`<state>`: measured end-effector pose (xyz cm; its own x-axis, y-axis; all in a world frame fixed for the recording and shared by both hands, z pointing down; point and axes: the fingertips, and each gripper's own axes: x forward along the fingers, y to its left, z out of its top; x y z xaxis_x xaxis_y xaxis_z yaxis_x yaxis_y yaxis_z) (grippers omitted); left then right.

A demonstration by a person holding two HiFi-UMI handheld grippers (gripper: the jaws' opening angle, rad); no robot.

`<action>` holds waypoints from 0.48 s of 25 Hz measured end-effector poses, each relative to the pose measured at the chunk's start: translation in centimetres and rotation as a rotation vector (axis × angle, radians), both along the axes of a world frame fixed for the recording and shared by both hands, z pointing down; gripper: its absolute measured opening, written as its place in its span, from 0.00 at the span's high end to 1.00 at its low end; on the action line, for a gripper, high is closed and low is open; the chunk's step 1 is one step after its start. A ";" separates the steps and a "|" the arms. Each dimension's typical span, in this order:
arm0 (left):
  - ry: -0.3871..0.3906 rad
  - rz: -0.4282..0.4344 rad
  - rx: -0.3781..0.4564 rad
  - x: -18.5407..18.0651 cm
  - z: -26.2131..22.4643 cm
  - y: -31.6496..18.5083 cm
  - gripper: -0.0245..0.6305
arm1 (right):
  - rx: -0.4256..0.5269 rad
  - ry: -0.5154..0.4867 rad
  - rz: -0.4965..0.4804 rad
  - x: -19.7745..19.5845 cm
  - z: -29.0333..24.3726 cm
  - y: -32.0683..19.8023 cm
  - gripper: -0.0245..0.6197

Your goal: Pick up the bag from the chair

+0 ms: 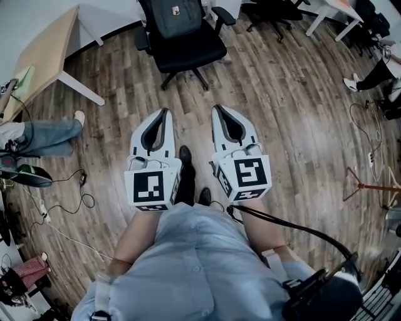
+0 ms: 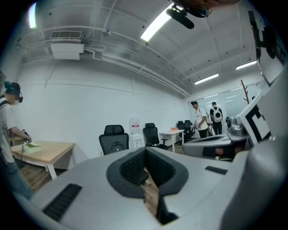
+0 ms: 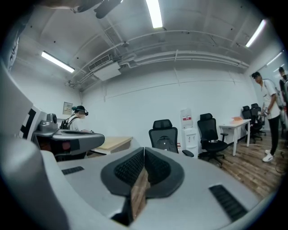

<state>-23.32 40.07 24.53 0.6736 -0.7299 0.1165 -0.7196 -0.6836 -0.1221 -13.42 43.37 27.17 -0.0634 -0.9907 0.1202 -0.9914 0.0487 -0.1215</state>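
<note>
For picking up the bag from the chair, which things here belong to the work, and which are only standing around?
Belong to the job:
bag
office chair under it
left hand-held gripper, shut, empty
right hand-held gripper, shut, empty

Just standing about:
wooden table
white table
second office chair

shirt (image 1: 188, 269): light blue | left tool (image 1: 166, 111), right tool (image 1: 216, 107): white | cable (image 1: 282, 221): black

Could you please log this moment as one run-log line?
left gripper: shut, empty | right gripper: shut, empty | bag: on chair, untouched
</note>
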 end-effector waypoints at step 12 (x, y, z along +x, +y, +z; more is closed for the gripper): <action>0.035 0.026 0.039 5.3 -0.8 -14.8 0.96 | 0.018 0.017 0.009 4.9 -0.3 -14.6 0.96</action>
<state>-18.05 25.24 23.72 0.6952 -0.7159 0.0643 -0.7063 -0.6970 -0.1243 -8.50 28.73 26.90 -0.0529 -0.9932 0.1038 -0.9937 0.0421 -0.1037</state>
